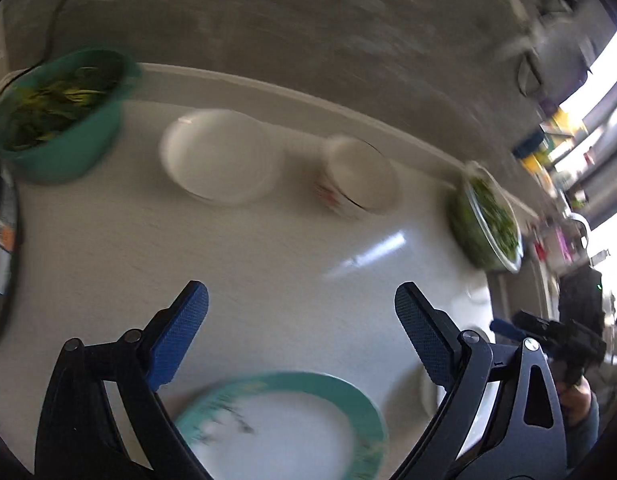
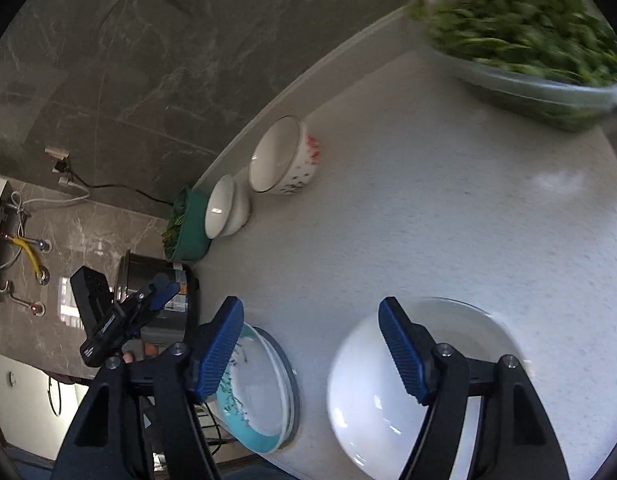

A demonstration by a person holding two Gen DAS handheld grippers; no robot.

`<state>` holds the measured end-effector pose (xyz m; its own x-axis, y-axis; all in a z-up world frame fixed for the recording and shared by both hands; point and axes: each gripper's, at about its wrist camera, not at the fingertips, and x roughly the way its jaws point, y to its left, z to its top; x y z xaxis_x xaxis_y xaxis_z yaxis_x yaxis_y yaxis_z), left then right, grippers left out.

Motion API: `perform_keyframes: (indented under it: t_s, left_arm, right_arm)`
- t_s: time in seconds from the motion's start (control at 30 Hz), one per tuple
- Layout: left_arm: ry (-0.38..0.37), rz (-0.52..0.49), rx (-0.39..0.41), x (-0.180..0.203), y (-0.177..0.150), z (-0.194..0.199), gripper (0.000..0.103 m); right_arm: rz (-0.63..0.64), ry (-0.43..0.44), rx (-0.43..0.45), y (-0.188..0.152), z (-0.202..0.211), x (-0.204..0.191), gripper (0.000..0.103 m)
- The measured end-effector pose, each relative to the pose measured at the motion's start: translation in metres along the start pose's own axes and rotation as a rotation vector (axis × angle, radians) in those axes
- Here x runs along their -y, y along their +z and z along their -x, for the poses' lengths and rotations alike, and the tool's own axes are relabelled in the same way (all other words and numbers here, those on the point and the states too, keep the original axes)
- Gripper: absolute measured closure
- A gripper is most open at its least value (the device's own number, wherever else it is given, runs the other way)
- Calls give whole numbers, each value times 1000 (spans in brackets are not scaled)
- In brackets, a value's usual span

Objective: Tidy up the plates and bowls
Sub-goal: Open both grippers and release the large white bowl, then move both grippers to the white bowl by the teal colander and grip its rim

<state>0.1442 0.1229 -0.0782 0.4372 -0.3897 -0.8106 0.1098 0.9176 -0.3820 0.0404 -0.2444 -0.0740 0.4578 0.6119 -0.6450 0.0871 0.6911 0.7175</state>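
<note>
My left gripper point(image 1: 300, 320) is open and empty above the white countertop point(image 1: 268, 252), just behind a teal-rimmed plate point(image 1: 284, 424). Farther off stand a plain white bowl point(image 1: 220, 156) and a white bowl with red flowers point(image 1: 356, 178). My right gripper point(image 2: 312, 344) is open and empty, over the gap between the teal-rimmed plate point(image 2: 256, 396) on its left and a white plate point(image 2: 372, 396) under its right finger. The flowered bowl point(image 2: 284, 156) and the plain white bowl point(image 2: 226, 208) sit near the far edge. The left gripper also shows in the right wrist view point(image 2: 158, 290).
A teal bowl of greens point(image 1: 60, 112) stands at the far left, also in the right wrist view point(image 2: 186, 226). A glass bowl of greens point(image 1: 484, 220) is at the right point(image 2: 520, 44). A steel pot point(image 2: 156, 300) sits by the counter's end. A grey marble wall point(image 1: 308, 20) backs the counter.
</note>
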Motion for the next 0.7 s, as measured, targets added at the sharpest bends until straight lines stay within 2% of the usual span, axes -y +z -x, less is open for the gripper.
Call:
perform_keyframes:
  t_s: [0.07,0.17,0.3,0.33,0.47,0.57,0.7]
  left_arm:
    - [52,11,3,-26,15,-1,8]
    - [160,5,18,-58,35,-11,8]
    - [192,27,18,-86,65,-39,8]
    - [190,26,19,-91,69,-44,8]
    - [176,28,-26,-100,90,-87,10]
    - [160,20,-50,-106,100,-107,10]
    - [147,27,-79,-116,101,-129,20]
  right_arm:
    - [30,20,-41,13,-30,-33,24]
    - [103,50,-83,36,-75,-82,24]
    - [184,16,-98,69,-126,-128,24]
    - [200,3,-100,75,-137,-134,25]
    - [199,-82,-125,96,-189,-149,38]
    - [207,-130,-152,107,-216,-152,40]
    - [204,-195,-188,117,-250,-157,40]
